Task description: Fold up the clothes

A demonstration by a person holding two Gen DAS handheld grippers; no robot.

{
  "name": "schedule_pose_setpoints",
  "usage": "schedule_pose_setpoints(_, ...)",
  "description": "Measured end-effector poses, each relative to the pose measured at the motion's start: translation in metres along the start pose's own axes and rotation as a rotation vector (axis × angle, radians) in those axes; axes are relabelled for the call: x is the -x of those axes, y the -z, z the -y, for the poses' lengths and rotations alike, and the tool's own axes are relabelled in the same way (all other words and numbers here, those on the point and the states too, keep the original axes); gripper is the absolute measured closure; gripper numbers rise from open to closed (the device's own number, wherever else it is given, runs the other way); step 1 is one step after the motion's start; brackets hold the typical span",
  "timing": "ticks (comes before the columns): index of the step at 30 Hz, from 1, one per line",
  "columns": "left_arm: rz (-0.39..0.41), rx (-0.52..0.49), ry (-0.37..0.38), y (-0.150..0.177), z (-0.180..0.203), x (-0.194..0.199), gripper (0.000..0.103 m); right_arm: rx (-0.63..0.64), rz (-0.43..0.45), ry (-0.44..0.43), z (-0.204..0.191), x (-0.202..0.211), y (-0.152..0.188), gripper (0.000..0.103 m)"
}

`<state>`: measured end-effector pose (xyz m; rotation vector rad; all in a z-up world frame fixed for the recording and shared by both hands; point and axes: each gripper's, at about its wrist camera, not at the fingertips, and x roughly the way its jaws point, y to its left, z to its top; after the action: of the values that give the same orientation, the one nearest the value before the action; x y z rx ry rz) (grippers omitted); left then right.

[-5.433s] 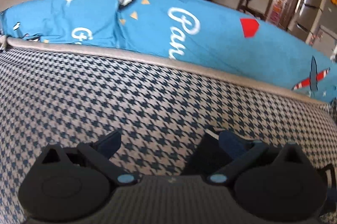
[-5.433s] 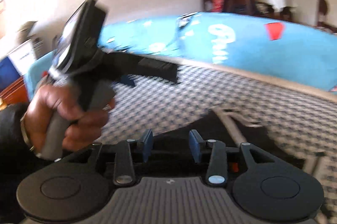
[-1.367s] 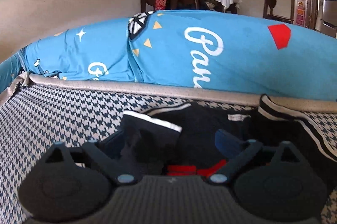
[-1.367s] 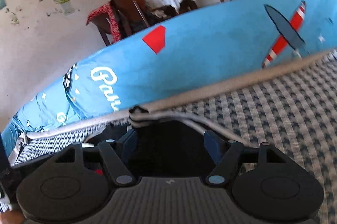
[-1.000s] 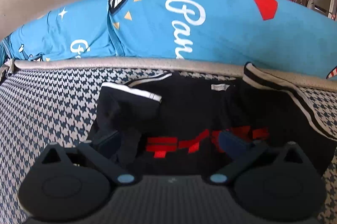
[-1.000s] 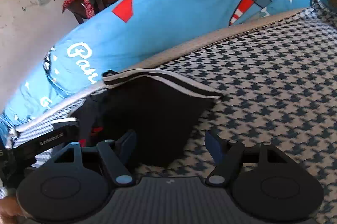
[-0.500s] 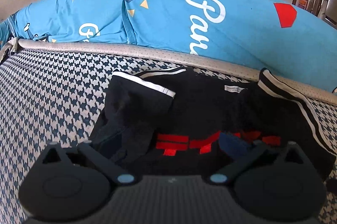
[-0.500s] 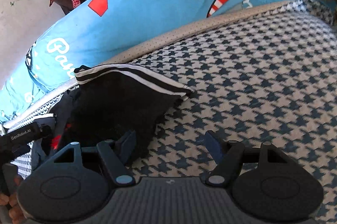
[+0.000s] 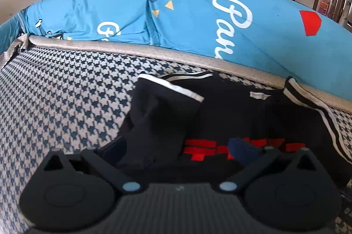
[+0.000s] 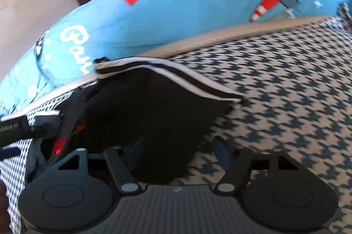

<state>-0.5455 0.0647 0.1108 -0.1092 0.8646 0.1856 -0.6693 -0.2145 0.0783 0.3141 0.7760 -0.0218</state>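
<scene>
Bolster [image 9: 198, 20], blue, printed with script and plane, lies along far edge of houndstooth cushion [image 9: 66, 91]; chairs behind it. Left gripper [image 9: 178, 148] jaws apart, left finger buried in cloth. Right gripper [image 10: 176, 146] jaws closing, sleeve edge between, pads not touching; view blurred. Black T-shirt [image 9: 220, 111], striped cuffs, red print, lies crumpled just before bolster.

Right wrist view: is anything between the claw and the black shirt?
Nothing visible. The right claw is closing with the black shirt's edge already between its fingers, over bare checked cover.
</scene>
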Motion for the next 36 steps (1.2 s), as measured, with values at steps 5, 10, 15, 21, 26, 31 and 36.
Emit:
schedule_pose_setpoints(5,-0.023,-0.024,0.003,0.006,-0.009,0.005,0.000,0.092,0.034,0.022,-0.016,-0.006,0.009,0.060)
schedule_pose_setpoints(10,-0.031,-0.072,0.000,0.012,-0.013,0.013,0.000,0.056,0.034,0.010,-0.012,-0.006,0.007,0.092)
schedule_pose_setpoints(15,-0.025,-0.089,0.009,0.014,-0.013,0.023,0.000,0.026,0.124,0.044,-0.007,0.018,-0.003,0.094)
schedule_pose_setpoints(21,-0.019,-0.128,0.031,0.020,-0.003,0.033,0.000,-0.049,0.220,0.136,0.018,0.055,-0.016,0.094)
schedule_pose_setpoints(26,-0.038,-0.166,0.060,0.032,0.009,0.037,0.000,-0.055,0.263,0.212,0.038,0.075,-0.022,0.094)
schedule_pose_setpoints(31,-0.090,-0.198,0.101,0.051,0.023,0.037,0.000,-0.087,0.238,0.242,0.057,0.079,-0.023,0.095)
schedule_pose_setpoints(36,-0.134,-0.202,0.147,0.065,0.033,0.038,0.000,-0.147,0.144,0.246,0.075,0.069,-0.020,0.093)
